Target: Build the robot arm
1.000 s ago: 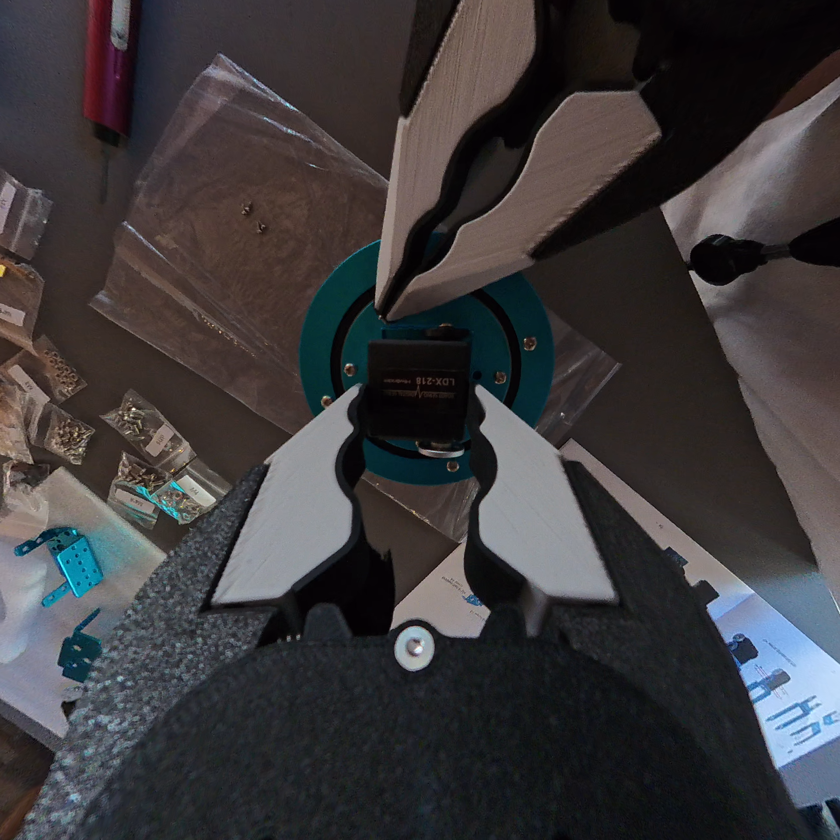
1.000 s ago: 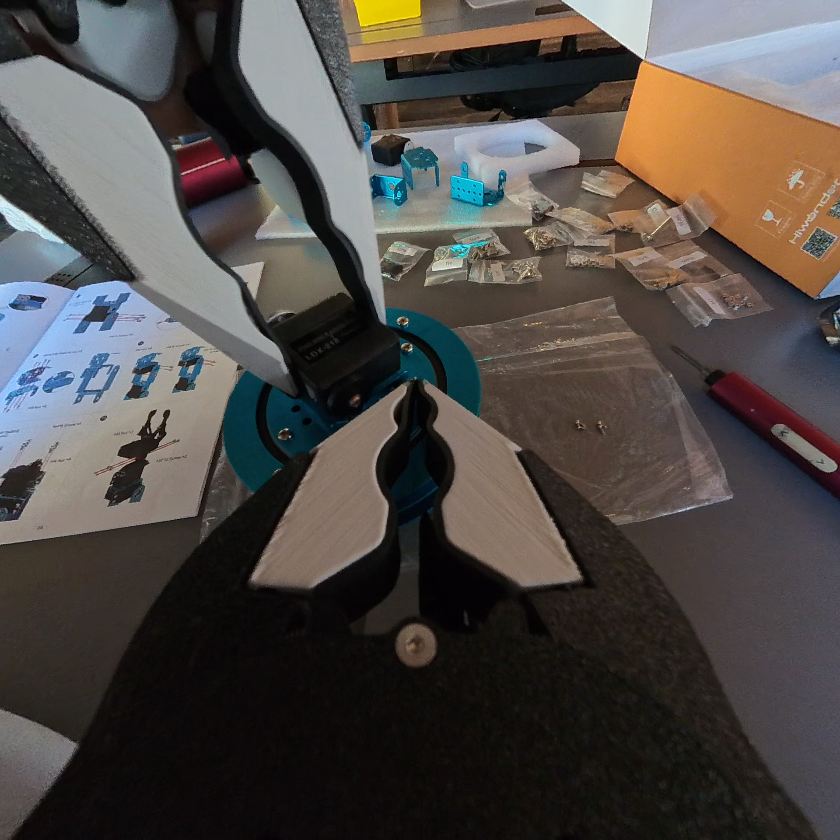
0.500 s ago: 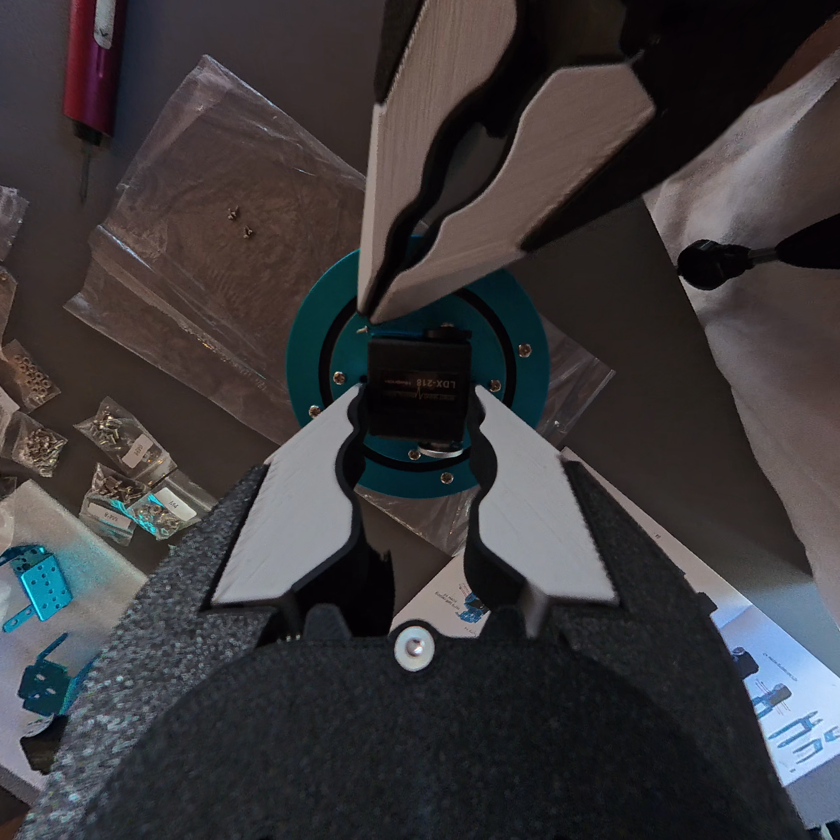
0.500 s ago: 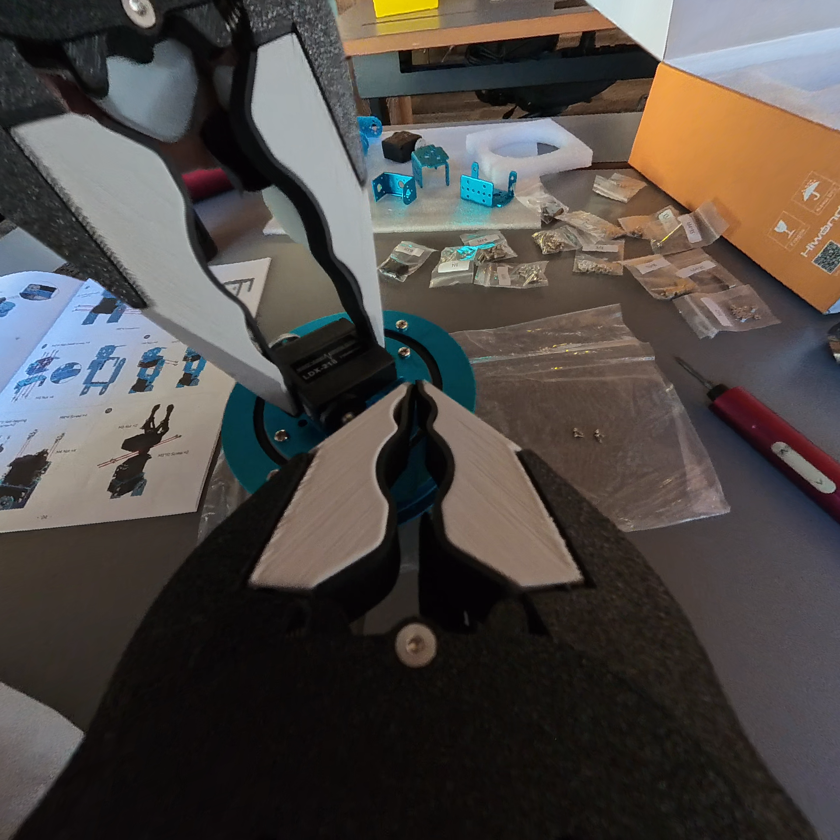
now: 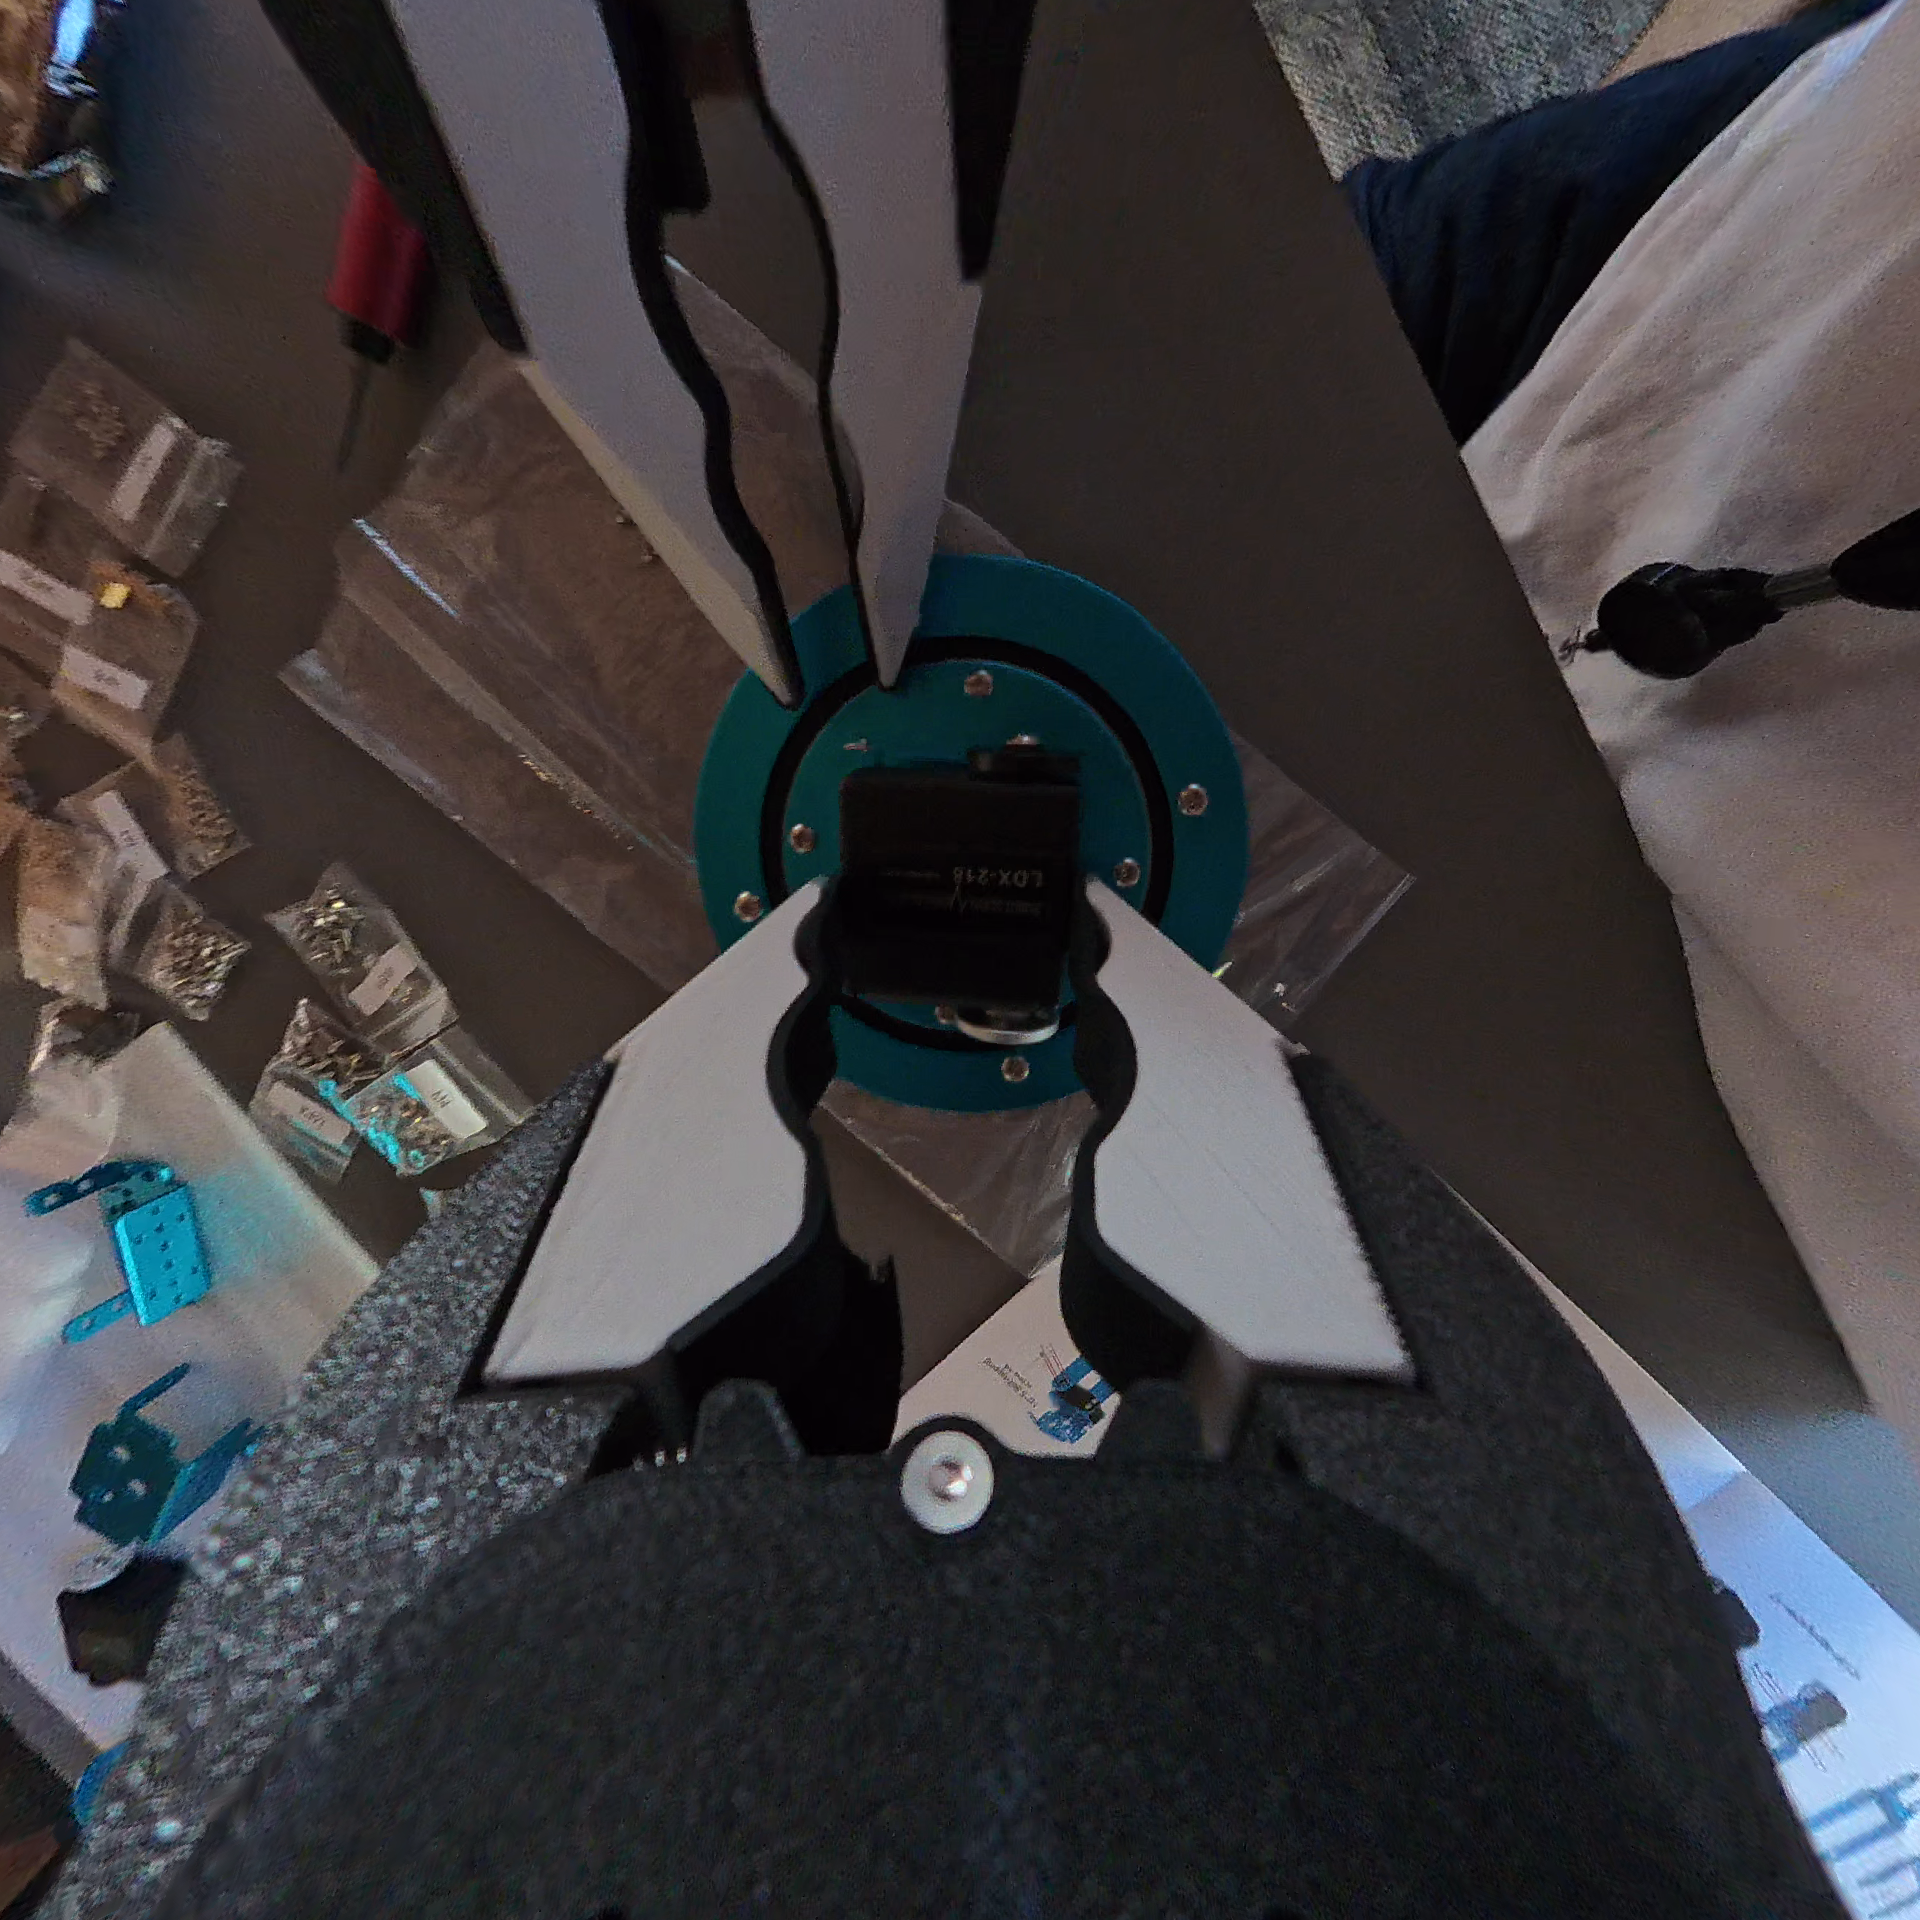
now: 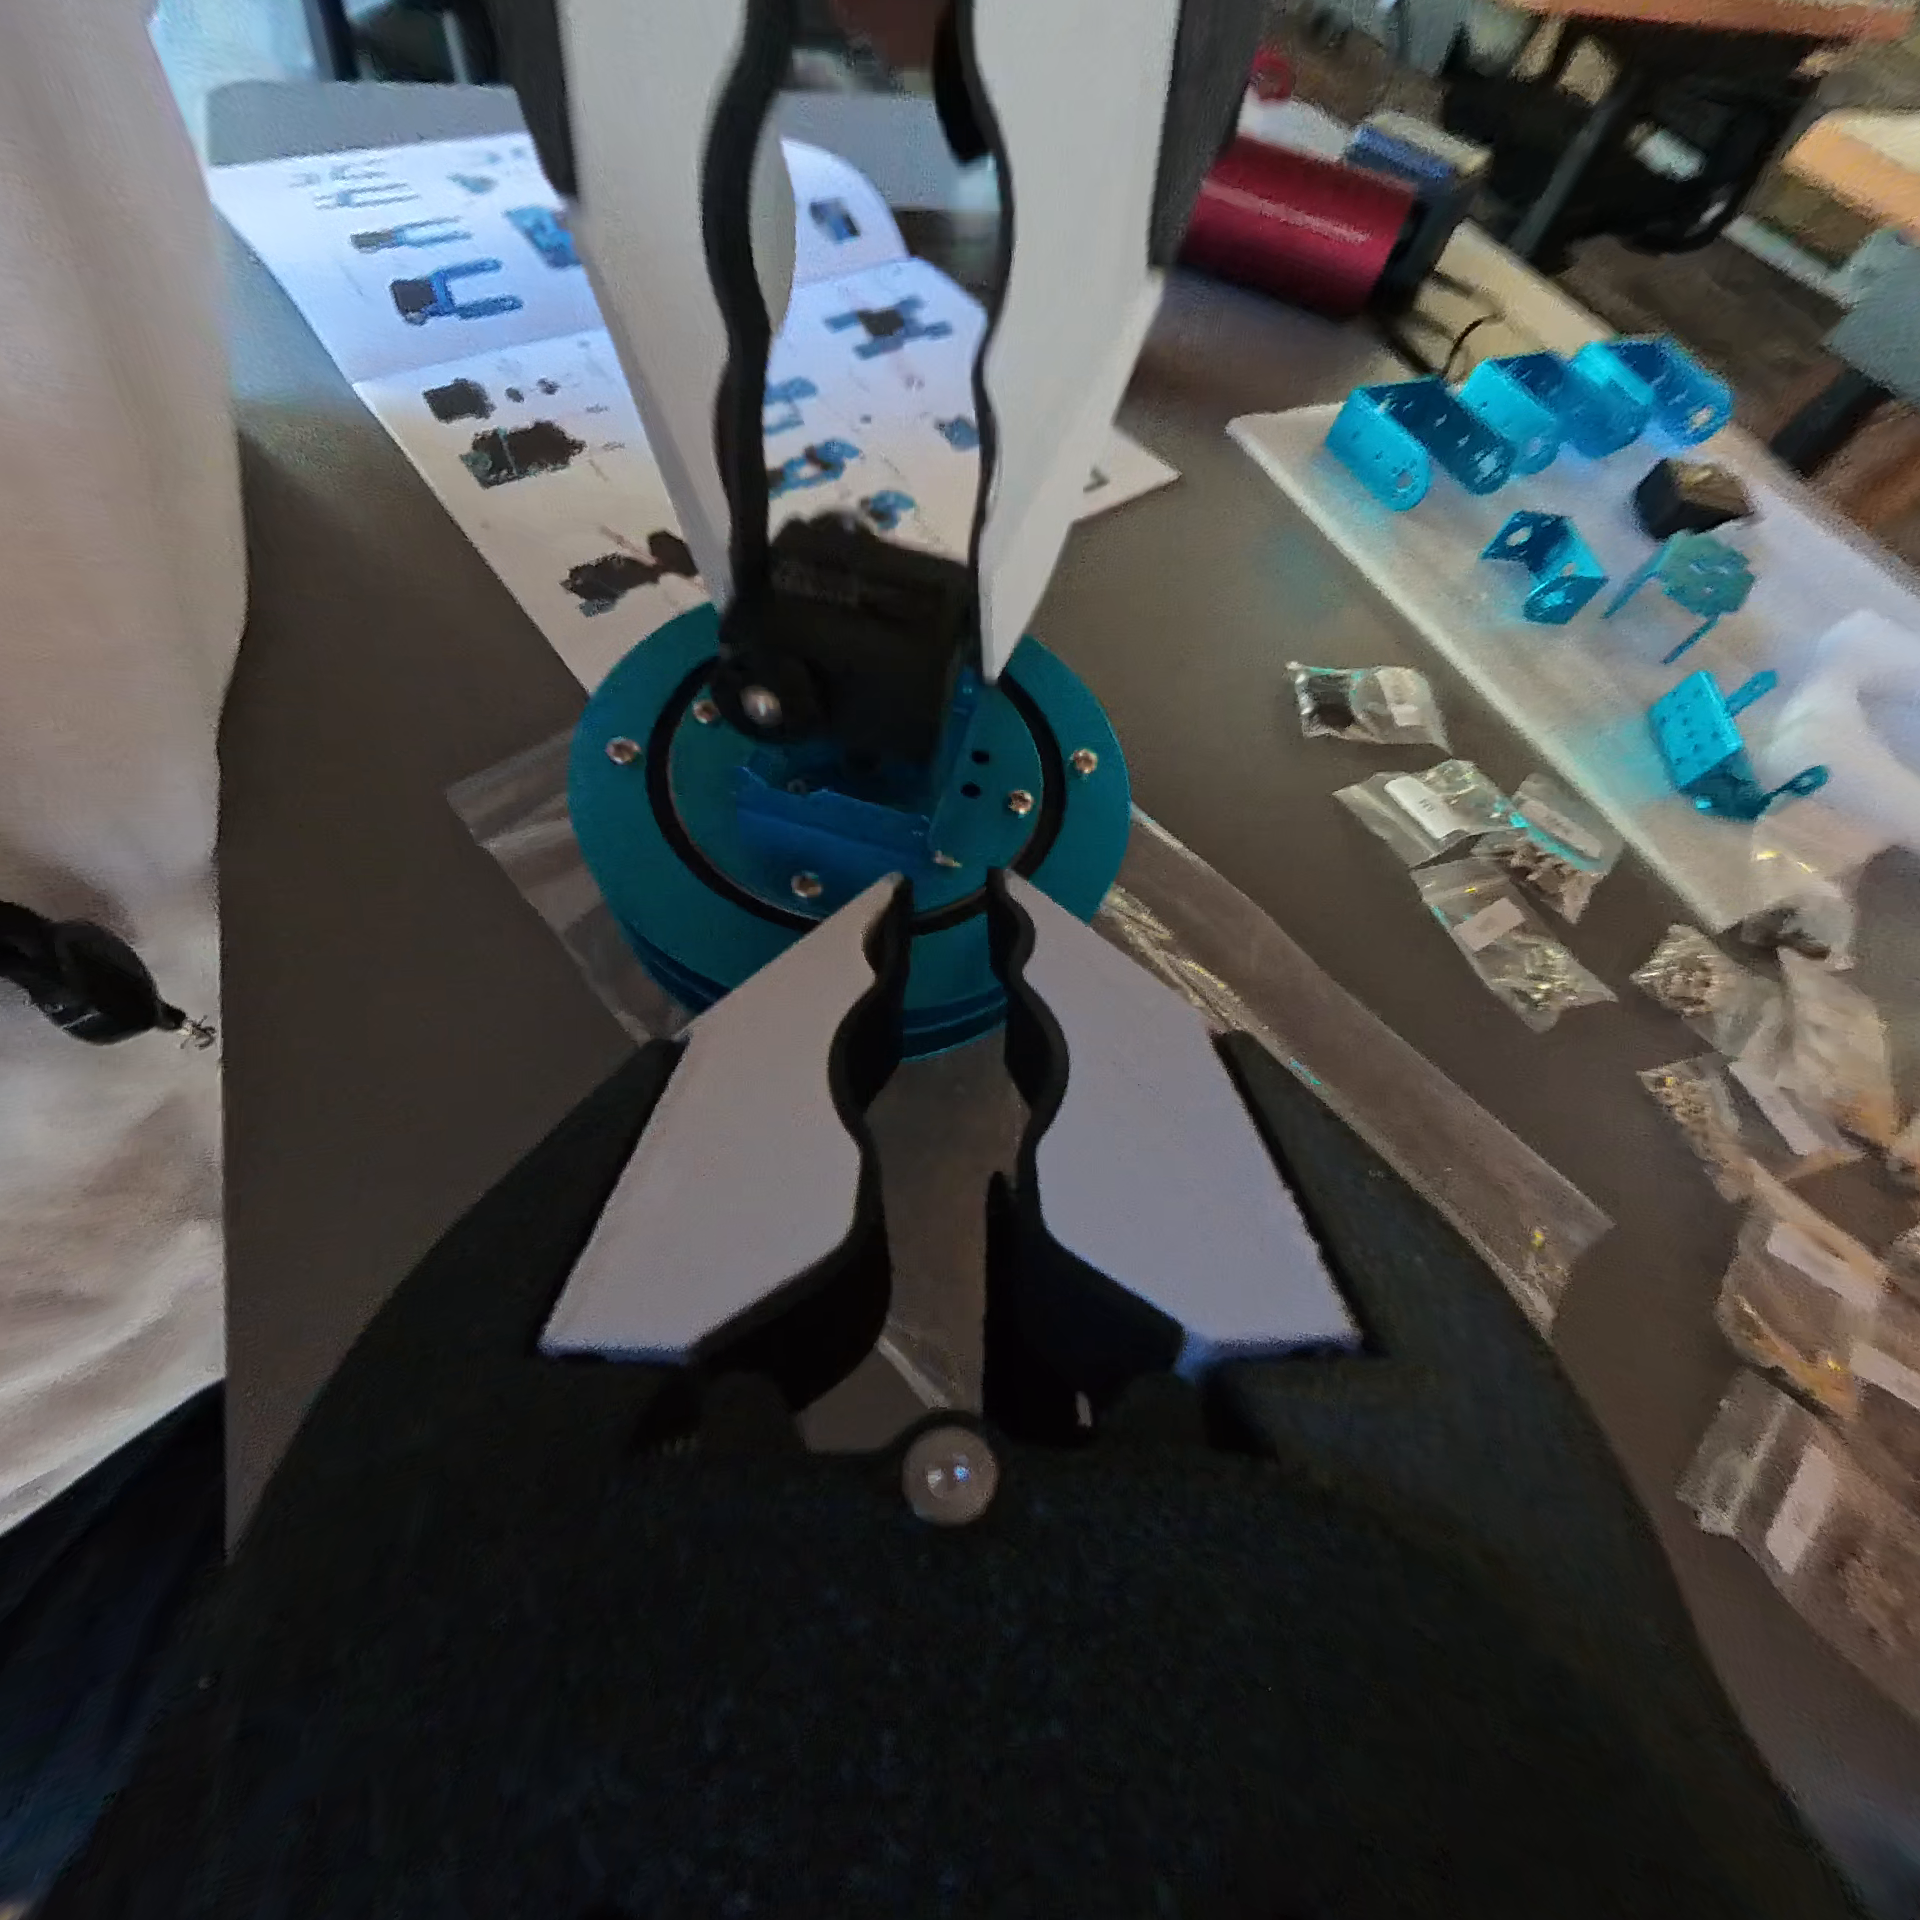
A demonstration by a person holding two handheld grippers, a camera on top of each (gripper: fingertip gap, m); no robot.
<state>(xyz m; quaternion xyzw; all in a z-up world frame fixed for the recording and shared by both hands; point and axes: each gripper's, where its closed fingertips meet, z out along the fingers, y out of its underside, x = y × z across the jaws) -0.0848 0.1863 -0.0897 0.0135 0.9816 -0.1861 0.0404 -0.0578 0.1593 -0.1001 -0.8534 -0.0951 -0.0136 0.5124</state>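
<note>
Left wrist view: our left gripper (image 5: pixel 956 904) is clamped on the black servo (image 5: pixel 951 883), one finger per flank, prob. to steady it on the teal round base (image 5: pixel 1195 727), which sits on a clear plastic bag (image 5: pixel 540 644). Screw packets (image 5: pixel 353 1081) lie well to the side.

Right wrist view: our right gripper (image 6: pixel 943 883) has its jaws a little apart and empty, tips just over the base rim (image 6: pixel 1081 831) opp. the servo (image 6: pixel 862 613). Blue brackets (image 6: pixel 1517 416) and instruction sheet (image 6: pixel 499 343) sit beyond.

Red screwdriver (image 5: pixel 376 272) half hidden behind right hand-held gripper (image 5: pixel 836 681)
</note>
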